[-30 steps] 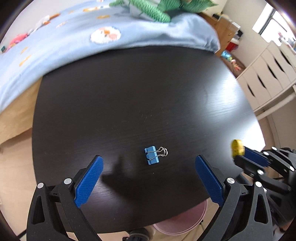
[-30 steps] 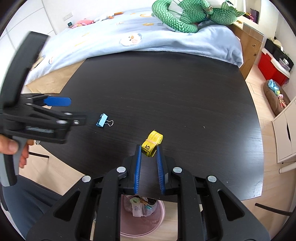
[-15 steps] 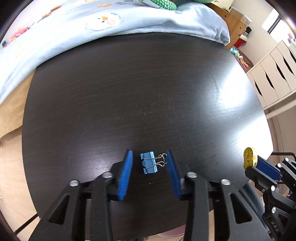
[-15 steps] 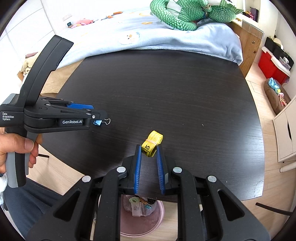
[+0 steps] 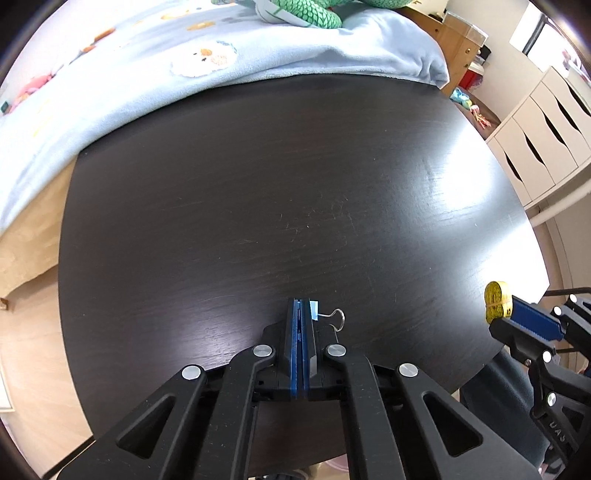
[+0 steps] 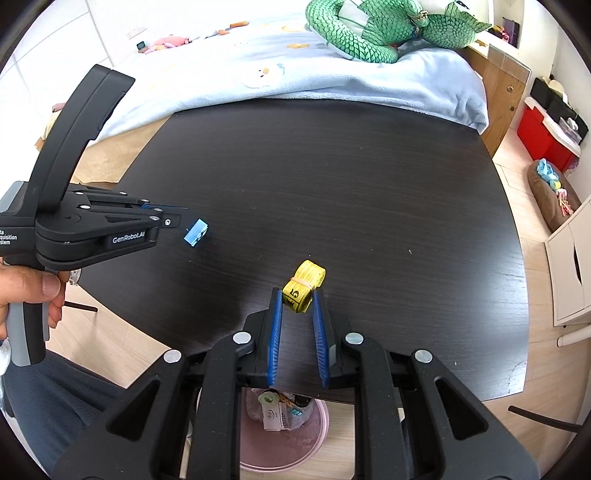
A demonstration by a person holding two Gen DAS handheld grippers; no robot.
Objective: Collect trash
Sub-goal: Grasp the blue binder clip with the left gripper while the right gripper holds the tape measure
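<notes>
**Bedroom, daylight**

Dark wood table [image 6: 332, 177] centre. Bed with pale blue blanket [image 6: 258, 74] from 10 to 1 o'clock; green plush dragon [image 6: 373, 33] on it. White drawer unit [image 5: 535, 129] at 2 o'clock. Light wood floor [image 6: 517, 424]. Glare patch on the tabletop.

My dark wood table [image 6: 332, 184] fills the middle of the right wrist view, pretty scratched up. Pale wood floor [image 6: 480, 417] shows lower right, and a pink bin [image 6: 317, 435] with wrappers sits on it, bottom center.
</notes>
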